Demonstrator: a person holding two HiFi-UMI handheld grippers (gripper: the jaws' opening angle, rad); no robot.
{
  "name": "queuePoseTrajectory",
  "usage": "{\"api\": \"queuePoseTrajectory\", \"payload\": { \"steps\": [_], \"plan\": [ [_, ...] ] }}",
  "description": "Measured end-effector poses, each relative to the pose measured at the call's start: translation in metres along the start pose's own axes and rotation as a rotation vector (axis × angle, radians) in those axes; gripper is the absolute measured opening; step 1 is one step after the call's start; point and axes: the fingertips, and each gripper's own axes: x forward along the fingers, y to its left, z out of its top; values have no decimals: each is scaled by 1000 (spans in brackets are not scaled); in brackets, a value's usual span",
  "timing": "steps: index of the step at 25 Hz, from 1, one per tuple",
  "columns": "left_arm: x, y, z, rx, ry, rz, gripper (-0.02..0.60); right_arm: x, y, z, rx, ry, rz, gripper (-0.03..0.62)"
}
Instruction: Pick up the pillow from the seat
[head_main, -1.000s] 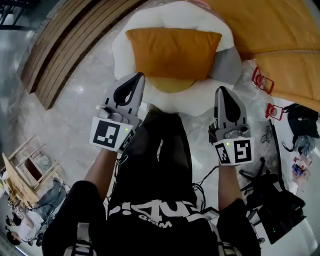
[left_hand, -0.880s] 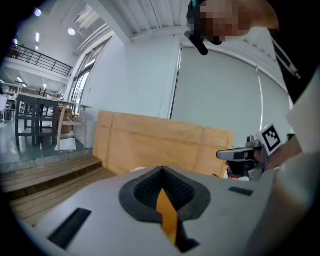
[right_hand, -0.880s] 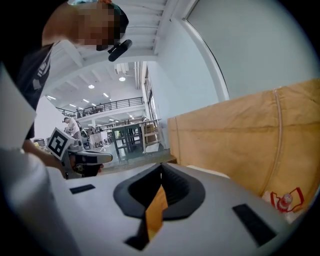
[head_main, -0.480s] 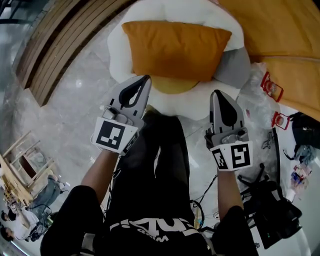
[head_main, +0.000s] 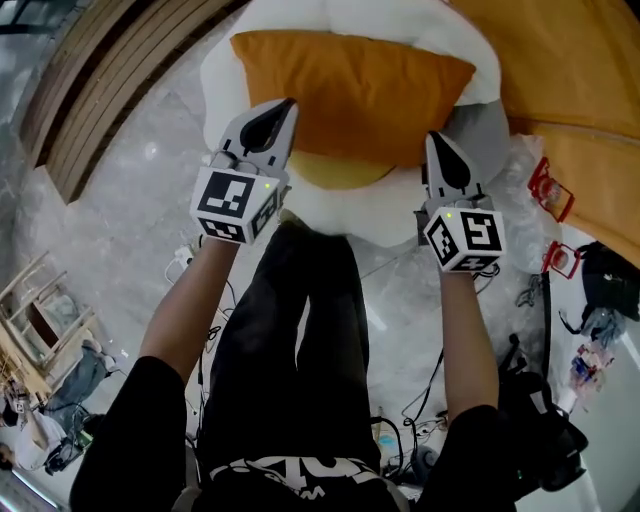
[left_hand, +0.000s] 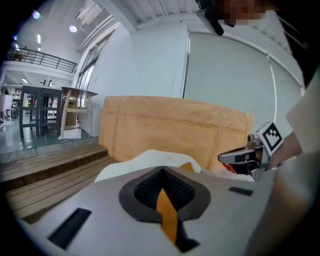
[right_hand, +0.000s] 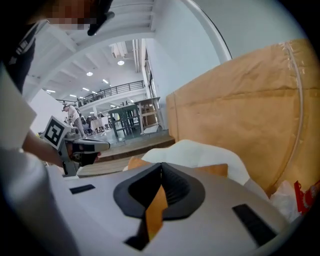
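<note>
An orange pillow (head_main: 350, 85) lies on a white fluffy seat (head_main: 335, 205). In the head view my left gripper (head_main: 283, 108) is shut and empty, with its tip over the pillow's near left edge. My right gripper (head_main: 437, 142) is also shut and empty, at the pillow's near right corner beside a grey cushion (head_main: 490, 130). The left gripper view looks over its shut jaws (left_hand: 162, 171) at the seat (left_hand: 142, 160) and a sliver of pillow (left_hand: 188, 166). In the right gripper view the pillow (right_hand: 216, 170) and seat (right_hand: 200, 150) lie just past the shut jaws (right_hand: 161, 167).
A big brown paper-wrapped block (head_main: 570, 60) stands behind and right of the seat. Wooden steps (head_main: 100, 90) run at the left. Plastic bags with red tags (head_main: 548, 185), black bags (head_main: 610, 285) and cables (head_main: 400, 420) lie on the floor to the right.
Both grippers have moved forward from beside the person's legs up to the pillow's near edge. Both have stayed shut.
</note>
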Motion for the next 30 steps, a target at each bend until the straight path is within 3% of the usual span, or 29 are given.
{"api": "queuePoseTrajectory", "payload": {
  "steps": [5,9,13,18,22,23,24,25,27,30],
  "plan": [
    [54,59,-73,-32,171,94,9,61,-66,-65,38,138,-93,22],
    [73,93,-124,-66,282,160,9,90,-89,-100,22,228,-115,22],
    [76,111,-142,-122,300,211,9,101,-96,-110,33,245,-114,21],
    [82,111,-149,-108,332,196,10,103,-101,-120,36,277,-107,23],
    [85,117,-152,-110,332,211,11,108,-114,-128,40,304,-151,47],
    [87,119,-153,-111,330,217,36,109,-119,-130,51,311,-171,142],
    [88,121,-155,-114,332,223,115,111,-124,-134,72,319,-190,251],
    [89,122,-158,-116,337,232,205,112,-128,-139,96,327,-205,292],
    [91,126,-165,-112,347,254,302,115,-134,-149,123,345,-223,323],
    [91,129,-175,-128,369,260,311,120,-136,-158,135,370,-224,325]
  ]
}}
